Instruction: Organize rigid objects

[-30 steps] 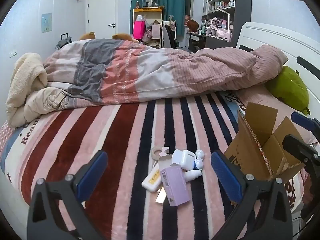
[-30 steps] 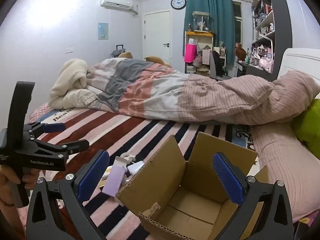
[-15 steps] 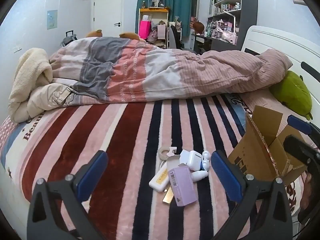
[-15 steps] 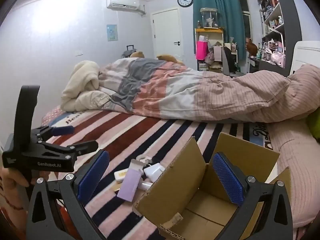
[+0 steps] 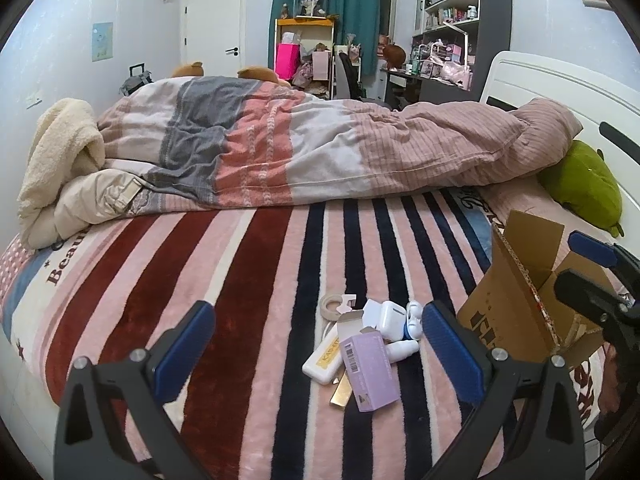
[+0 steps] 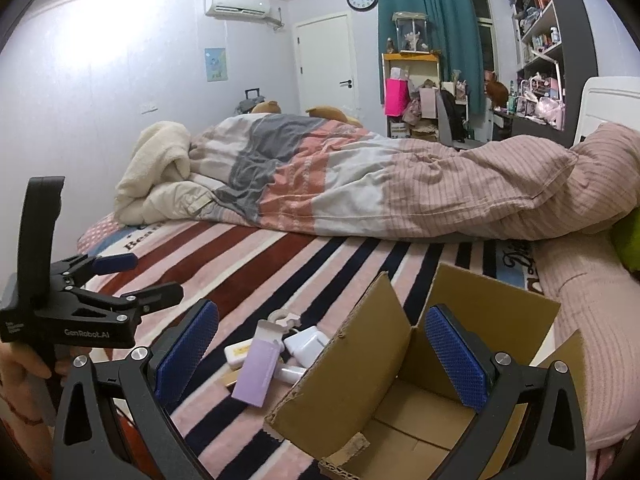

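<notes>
- Rigid objects sit in one small heap ahead of the left gripper (image 5: 318, 344), whose blue pads are spread wide with nothing between them; the right gripper (image 6: 322, 346) is spread just as wide and empty, hovering over the open cardboard box (image 6: 492, 312).
- Nearest the left claw lies the purple carton (image 5: 370, 368), resting partly on a gold strip (image 5: 340, 394) and leaning against the yellow-labelled white case (image 5: 323, 360). Its long axis runs away from the camera, tilted slightly left, with the opened flap at the far end.
- Behind it a white earbud case (image 5: 390, 318), a small white bottle (image 5: 402, 347) and a tape ring (image 5: 331, 303) touch or crowd one another.
- Likely trouble: closing on the carton could catch its neighbours and drag or scatter the pile; I judge the plush striped blanket (image 5: 240, 280) may let pieces tip.
- The box stands just right of the heap, its near flap (image 6: 344, 364) upright between heap and opening, so a carried piece could knock it.
</notes>
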`<state>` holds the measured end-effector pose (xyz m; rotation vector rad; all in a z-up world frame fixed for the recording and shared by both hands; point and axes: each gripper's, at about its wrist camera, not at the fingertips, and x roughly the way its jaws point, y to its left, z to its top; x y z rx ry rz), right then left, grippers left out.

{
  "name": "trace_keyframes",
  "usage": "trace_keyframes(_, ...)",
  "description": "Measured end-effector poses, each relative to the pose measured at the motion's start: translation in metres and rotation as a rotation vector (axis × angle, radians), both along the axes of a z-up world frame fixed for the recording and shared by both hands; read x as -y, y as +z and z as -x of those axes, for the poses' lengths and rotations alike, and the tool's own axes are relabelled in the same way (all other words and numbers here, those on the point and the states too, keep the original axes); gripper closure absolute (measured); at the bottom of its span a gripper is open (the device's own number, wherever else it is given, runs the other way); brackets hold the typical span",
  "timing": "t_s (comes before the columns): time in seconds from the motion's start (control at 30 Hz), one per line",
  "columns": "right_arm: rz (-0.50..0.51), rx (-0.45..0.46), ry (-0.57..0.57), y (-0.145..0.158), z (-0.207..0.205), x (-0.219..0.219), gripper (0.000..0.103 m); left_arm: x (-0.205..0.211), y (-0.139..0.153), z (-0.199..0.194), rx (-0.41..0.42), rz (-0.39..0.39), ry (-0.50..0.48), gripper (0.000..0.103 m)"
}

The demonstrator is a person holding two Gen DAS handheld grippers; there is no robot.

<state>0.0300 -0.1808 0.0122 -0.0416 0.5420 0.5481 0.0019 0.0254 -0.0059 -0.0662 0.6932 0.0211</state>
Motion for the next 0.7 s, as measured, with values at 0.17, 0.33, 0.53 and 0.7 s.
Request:
trace_keyframes(0.17,-0.009,0.004,0.007,-0.004,-0.001,0.0,0.0,-0.001,0.0,0.001,0.004,0.008,-0.014,0.0)
trace_keyframes(0.33,0.006,-0.002,0.001,-0.01,-0.001,-0.001,0.0,-0.001,0.001,0.002,0.005,0.01,-0.016,0.0)
trace_keyframes(0.53,0.006,0.002,-0.004,-0.01,0.002,0.0,0.0,-0.002,0.001,0.002,0.003,0.011,-0.016,0.0)
trace_keyframes(0.7,-0.003,-0.003,0.008,-0.01,0.004,0.0,0.0,-0.005,0.001,0.005,0.004,0.009,-0.016,0.0)
